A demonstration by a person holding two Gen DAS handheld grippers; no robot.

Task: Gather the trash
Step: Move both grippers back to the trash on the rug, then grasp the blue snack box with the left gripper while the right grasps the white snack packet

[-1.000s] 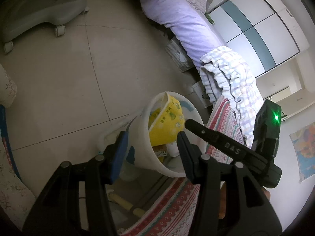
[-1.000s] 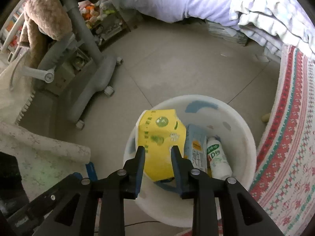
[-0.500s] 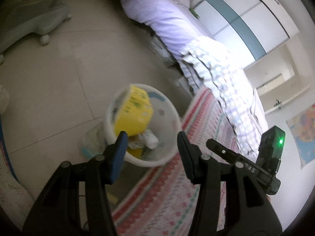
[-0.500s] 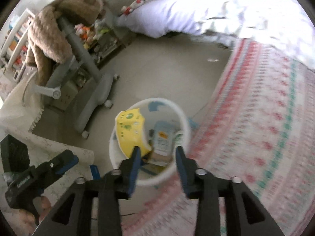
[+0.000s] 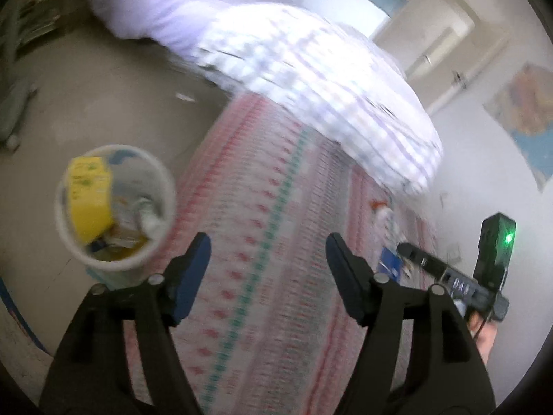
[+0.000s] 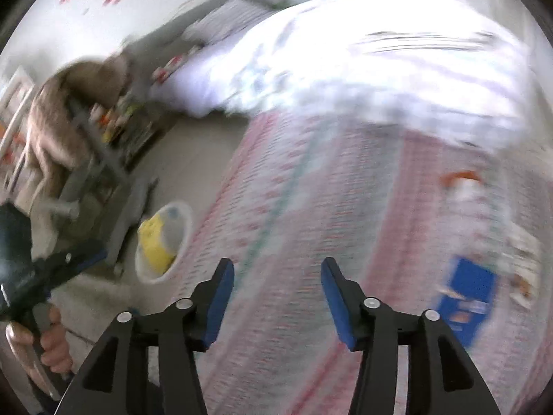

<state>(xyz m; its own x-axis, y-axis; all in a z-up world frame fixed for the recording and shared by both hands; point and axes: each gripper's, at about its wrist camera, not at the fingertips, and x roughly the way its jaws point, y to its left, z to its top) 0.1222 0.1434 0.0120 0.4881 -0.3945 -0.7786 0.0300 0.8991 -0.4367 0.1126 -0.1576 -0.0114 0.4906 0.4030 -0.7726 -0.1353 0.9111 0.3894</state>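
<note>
A white bin (image 5: 114, 204) stands on the floor beside the bed, holding a yellow packet (image 5: 88, 204) and other trash; it is also the white bin (image 6: 164, 242) at the left of the right wrist view. My left gripper (image 5: 268, 242) hangs over the red-patterned bedspread (image 5: 276, 186), jaws opening, nothing between them. My right gripper (image 6: 276, 269) is also over the bedspread, jaws opening and empty. Trash lies on the bed to the right: a blue packet (image 6: 465, 297), a white bottle with an orange cap (image 6: 466, 190) and paper scraps (image 6: 525, 256). Both views are motion-blurred.
A rumpled checked quilt (image 5: 311, 79) covers the far part of the bed. A grey chair base (image 6: 114, 200) with a brown blanket (image 6: 65, 117) stands on the tiled floor (image 5: 103, 97) to the left. A hand (image 6: 45, 342) holds the other gripper's handle.
Both grippers have let go of the bin and the yellow packet, risen and swung right over the bed. The bin now sits far to the left. Both pairs of jaws stand wider.
</note>
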